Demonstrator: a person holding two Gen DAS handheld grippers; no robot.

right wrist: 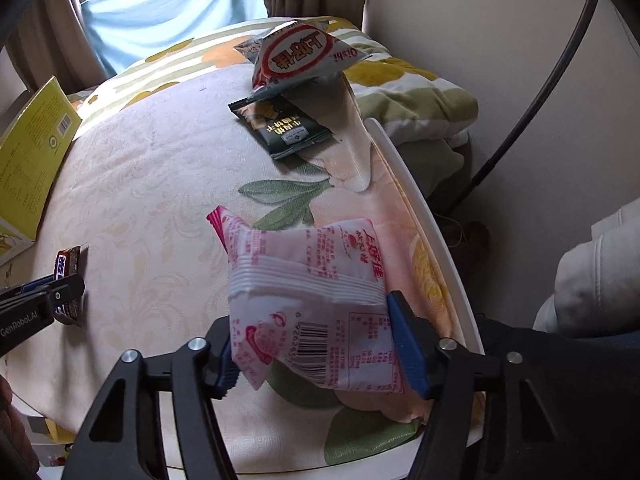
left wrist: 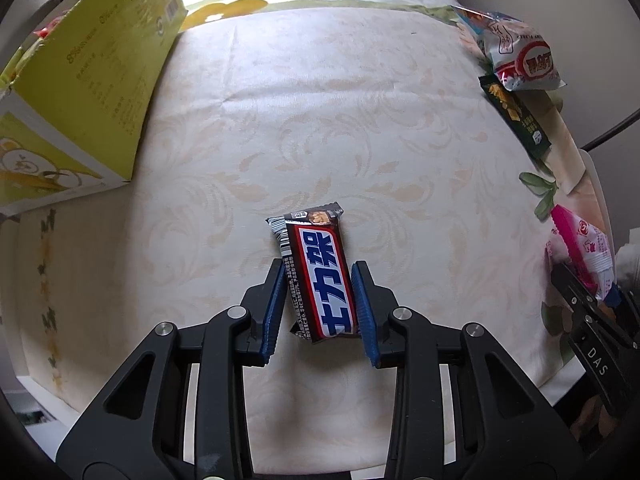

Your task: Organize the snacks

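A brown chocolate bar (left wrist: 316, 276) with a blue-and-white label lies on the cream tablecloth. My left gripper (left wrist: 320, 270) has closed its blue pads on both sides of the bar. The bar also shows in the right wrist view (right wrist: 69, 268), held by the left gripper (right wrist: 66, 284). My right gripper (right wrist: 312, 320) is shut on a pink-and-white snack bag (right wrist: 312, 296), held a little above the cloth near the table's right edge. The same bag shows in the left wrist view (left wrist: 580, 248).
An open yellow-green carton (left wrist: 80, 92) stands at the far left. A white-and-red puffed snack bag (right wrist: 296, 56) and a dark green packet (right wrist: 280, 124) lie at the far right. The white table rim (right wrist: 420, 208) runs along the right. A blanket (right wrist: 420, 96) lies beyond.
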